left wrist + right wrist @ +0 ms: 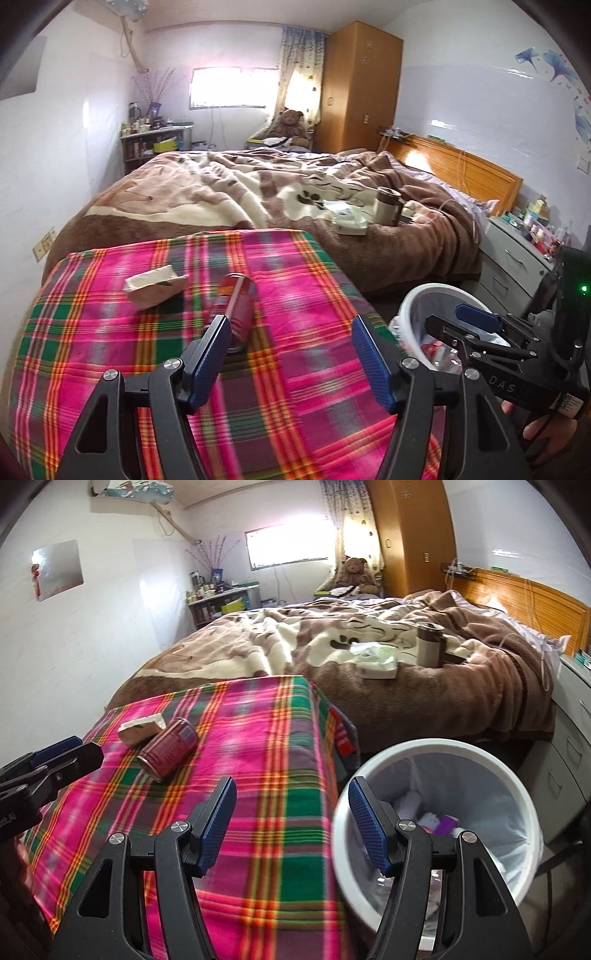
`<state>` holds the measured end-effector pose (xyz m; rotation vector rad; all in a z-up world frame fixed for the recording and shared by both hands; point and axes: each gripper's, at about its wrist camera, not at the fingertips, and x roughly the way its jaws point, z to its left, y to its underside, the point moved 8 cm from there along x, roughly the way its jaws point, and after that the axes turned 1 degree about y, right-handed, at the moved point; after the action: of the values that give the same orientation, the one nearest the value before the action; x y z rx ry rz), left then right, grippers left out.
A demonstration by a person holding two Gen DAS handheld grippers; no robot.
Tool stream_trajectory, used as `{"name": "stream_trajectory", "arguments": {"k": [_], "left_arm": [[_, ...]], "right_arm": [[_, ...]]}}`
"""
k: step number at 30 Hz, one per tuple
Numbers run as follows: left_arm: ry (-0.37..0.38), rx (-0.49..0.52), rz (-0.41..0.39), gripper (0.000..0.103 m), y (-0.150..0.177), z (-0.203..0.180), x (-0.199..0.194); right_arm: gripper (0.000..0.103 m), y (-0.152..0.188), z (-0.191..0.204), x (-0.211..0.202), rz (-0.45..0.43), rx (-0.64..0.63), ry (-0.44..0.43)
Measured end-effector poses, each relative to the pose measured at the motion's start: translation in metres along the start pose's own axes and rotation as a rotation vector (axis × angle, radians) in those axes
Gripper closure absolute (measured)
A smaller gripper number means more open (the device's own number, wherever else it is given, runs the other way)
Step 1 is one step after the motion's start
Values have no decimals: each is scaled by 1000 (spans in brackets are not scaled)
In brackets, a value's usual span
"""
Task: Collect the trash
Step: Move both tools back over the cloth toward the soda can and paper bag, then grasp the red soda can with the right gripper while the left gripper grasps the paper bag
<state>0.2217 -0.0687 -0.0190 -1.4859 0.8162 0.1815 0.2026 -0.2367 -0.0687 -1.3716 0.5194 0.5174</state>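
My right gripper (291,823) hangs with jaws apart, nothing between them, over the plaid cloth (258,775). A red can (168,747) lies tipped beside a crumpled carton (142,727). White bin (443,760) on the right, some trash inside, I think.

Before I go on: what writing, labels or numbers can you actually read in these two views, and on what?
"DAS": white letters on the black body of the right gripper, seen from the left wrist.
Red can lying on the plaid cloth: print too blurred to read.
Crumpled carton beside it: no legible text.
Left gripper: no lettering visible.
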Motion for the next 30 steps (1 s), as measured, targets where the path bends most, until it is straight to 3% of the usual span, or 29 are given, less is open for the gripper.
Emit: {"name": "stream_trajectory", "arguments": {"k": [7,14,18,22,25,30], "left_arm": [[-60,-75,-5,36,-9,62,-2],[-113,-100,12,36,-11,114,6],[-155,-87,31,36,-12,138,17],[-122,-129,56,36,-13,159,34],[-132,-115,62,36,-16,171,44],[-120,-108,83,36,-20,185,62]], "right_arm": [[38,-6,37,18,29,-17,-64],[38,-11,68,47,96,28,-138],[38,-11,87,64,113,8,-135],[38,-14,104,82,140,7,-153],[32,-19,109,94,150,16,-149],[32,-24,116,117,184,30,-133]]}}
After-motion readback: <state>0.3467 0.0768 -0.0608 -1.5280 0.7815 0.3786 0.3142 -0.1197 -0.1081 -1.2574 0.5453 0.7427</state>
